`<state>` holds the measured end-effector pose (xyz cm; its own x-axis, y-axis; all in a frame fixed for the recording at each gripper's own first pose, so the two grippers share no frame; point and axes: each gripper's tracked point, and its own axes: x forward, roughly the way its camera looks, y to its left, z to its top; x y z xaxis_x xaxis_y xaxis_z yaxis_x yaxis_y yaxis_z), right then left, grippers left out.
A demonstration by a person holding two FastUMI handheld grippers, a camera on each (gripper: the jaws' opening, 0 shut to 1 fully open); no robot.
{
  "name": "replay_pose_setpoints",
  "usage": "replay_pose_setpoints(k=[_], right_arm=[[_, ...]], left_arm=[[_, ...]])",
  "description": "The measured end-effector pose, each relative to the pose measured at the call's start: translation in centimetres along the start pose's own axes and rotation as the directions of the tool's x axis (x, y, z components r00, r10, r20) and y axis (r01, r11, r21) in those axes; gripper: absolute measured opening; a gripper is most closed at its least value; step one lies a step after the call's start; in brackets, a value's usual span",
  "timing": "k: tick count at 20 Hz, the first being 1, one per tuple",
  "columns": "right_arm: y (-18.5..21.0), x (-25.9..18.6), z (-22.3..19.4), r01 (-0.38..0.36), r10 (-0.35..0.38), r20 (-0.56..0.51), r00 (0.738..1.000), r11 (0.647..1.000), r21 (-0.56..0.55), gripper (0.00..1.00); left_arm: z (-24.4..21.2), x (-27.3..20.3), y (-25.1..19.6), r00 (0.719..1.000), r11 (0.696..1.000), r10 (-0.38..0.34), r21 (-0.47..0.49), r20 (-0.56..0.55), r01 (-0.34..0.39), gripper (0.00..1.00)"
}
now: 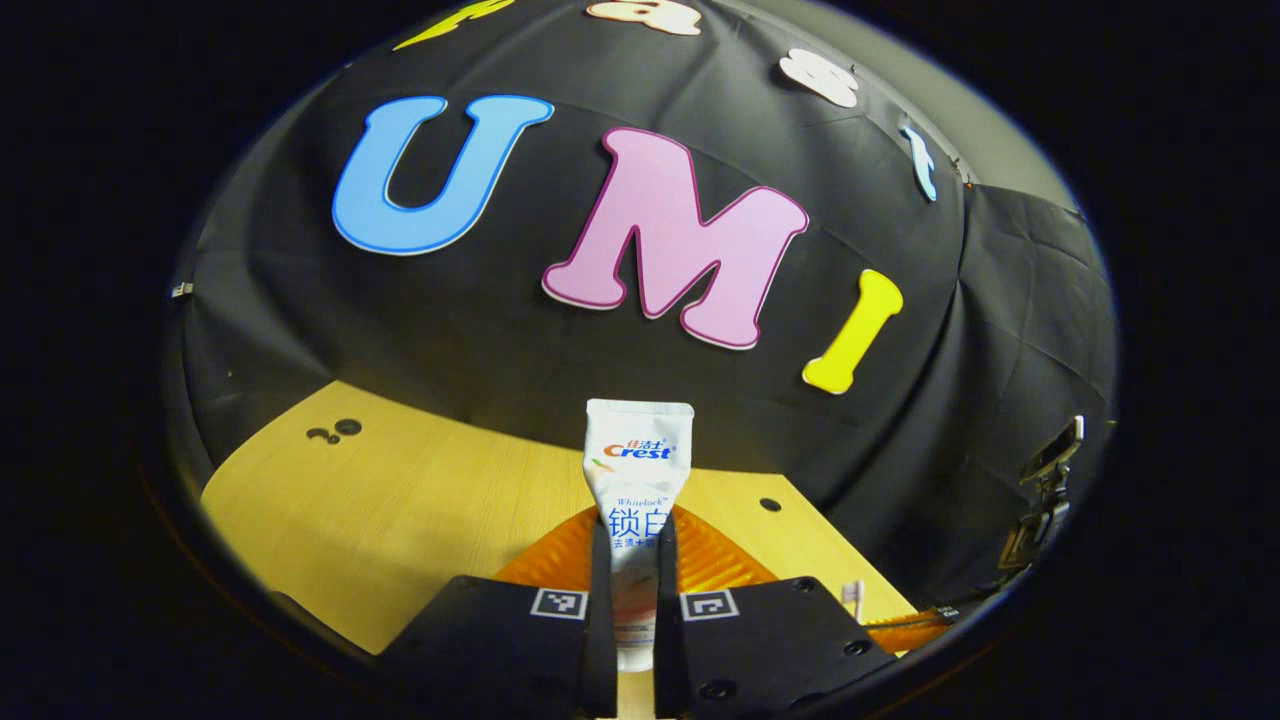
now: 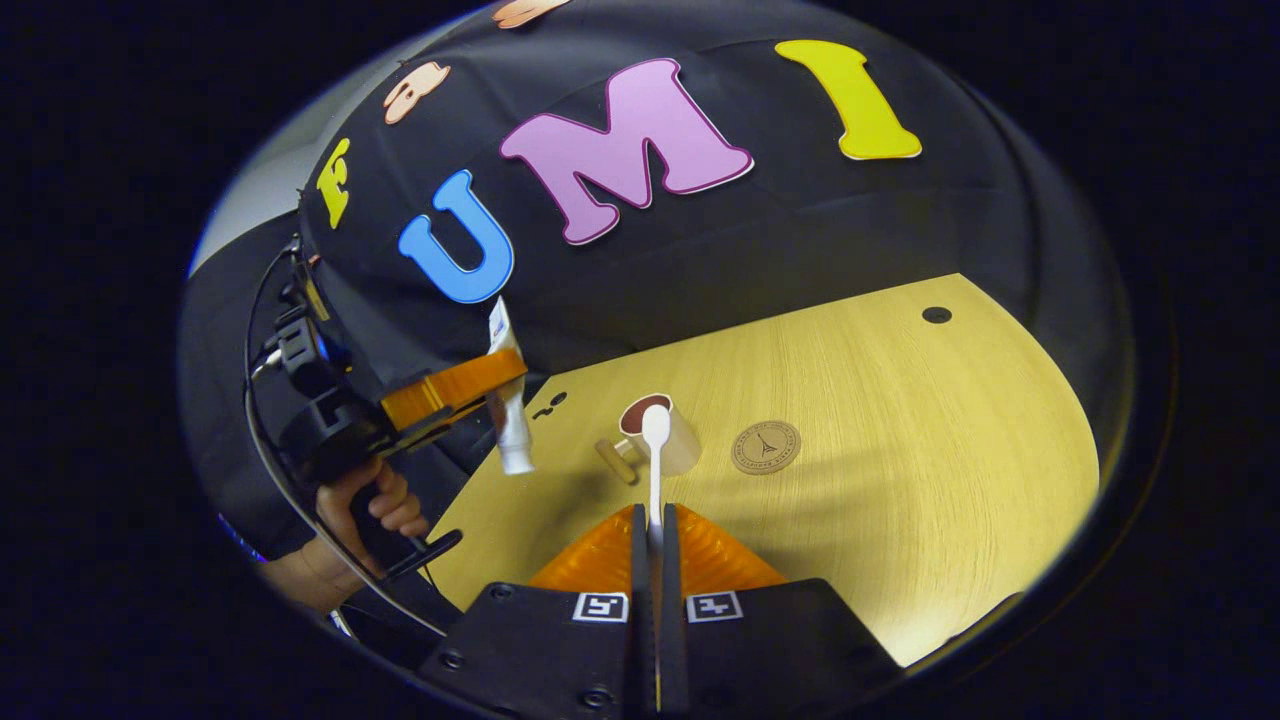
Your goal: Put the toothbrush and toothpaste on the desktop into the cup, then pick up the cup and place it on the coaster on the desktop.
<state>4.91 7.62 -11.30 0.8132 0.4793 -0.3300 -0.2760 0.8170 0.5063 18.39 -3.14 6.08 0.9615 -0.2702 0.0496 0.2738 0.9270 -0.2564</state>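
Mid-loading: left gripper point(image 1: 634, 600) clamped on white plastic toothpaste tube point(image 1: 637, 470), right gripper point(image 2: 650, 560) apparently on white toothbrush point(image 2: 655, 460), above tan cup point(image 2: 662, 432); next, lowering both inside.

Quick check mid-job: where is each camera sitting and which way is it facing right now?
Left gripper view: rides the left tool, facing forward over the desk edge at the booth wall; its fingers clamp the toothpaste tube.
Right gripper view: rides the right tool, angled down at the desk, cup and coaster; its fingers hold the toothbrush; a hand holds the left tool.
Shared: toothpaste tube, desk, wall.
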Motion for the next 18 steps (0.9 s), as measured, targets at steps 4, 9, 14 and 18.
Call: replay_pose_setpoints(k=[4, 9, 14, 18], right_arm=[[-1.8, -0.8, 0.1, 0.003, -0.003, -0.015, 1.000, 1.000, 0.003, 0.06], [-5.3, -1.6, 0.0, 0.040, -0.040, -0.030, 0.999, 0.999, -0.002, 0.06], [-7.7, -2.6, -0.5, 0.078, -0.077, -0.040, 0.996, 0.997, 0.015, 0.06], [-8.7, -3.0, -0.5, 0.075, -0.074, -0.042, 0.996, 0.997, 0.021, 0.06]], left_arm=[[1.0, 4.8, 0.1, 0.997, 1.000, -0.001, 0.008, 0.076, 0.000, 0.19], [-1.5, 10.3, 2.5, 0.996, 0.998, 0.068, -0.005, 0.064, -0.068, 0.19], [-4.9, 13.5, 4.4, 0.991, 0.991, 0.129, 0.029, 0.023, -0.130, 0.19], [-6.7, 14.1, 5.3, 0.986, 0.981, 0.166, 0.099, -0.002, -0.165, 0.23]])
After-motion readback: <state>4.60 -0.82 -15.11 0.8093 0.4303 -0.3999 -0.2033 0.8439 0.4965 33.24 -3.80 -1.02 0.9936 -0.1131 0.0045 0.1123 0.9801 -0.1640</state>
